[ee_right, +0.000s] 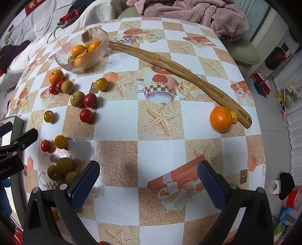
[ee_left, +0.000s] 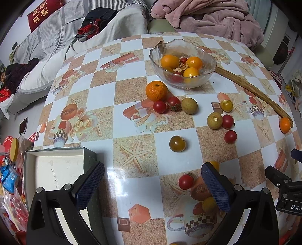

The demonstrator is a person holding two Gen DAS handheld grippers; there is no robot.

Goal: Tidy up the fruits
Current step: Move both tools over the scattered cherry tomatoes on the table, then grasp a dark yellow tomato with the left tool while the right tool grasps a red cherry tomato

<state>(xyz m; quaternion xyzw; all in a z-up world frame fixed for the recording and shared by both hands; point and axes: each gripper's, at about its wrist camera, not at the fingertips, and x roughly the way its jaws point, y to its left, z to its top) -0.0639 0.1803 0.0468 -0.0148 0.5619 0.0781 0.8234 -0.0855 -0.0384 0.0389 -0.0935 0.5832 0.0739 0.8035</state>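
Observation:
A glass bowl point(ee_left: 182, 64) at the table's far side holds several small orange and red fruits; it also shows in the right wrist view point(ee_right: 83, 50). A tangerine point(ee_left: 156, 90), red cherry tomatoes point(ee_left: 159, 106), brownish longans point(ee_left: 189, 105) and yellow tomatoes point(ee_left: 177, 143) lie scattered on the table. A second tangerine point(ee_right: 220, 118) lies at the right, beside a long wooden stick point(ee_right: 169, 69). My left gripper point(ee_left: 152, 186) is open and empty, low over the near table, with a red tomato point(ee_left: 186, 181) near its right finger. My right gripper point(ee_right: 149, 184) is open and empty over bare tablecloth.
An open white box point(ee_left: 56, 169) stands at the table's near left edge. Snack packets point(ee_left: 9, 181) lie left of it. A pink blanket point(ee_left: 207, 17) and a sofa lie beyond the table. The table edge curves round at right point(ee_right: 264, 150).

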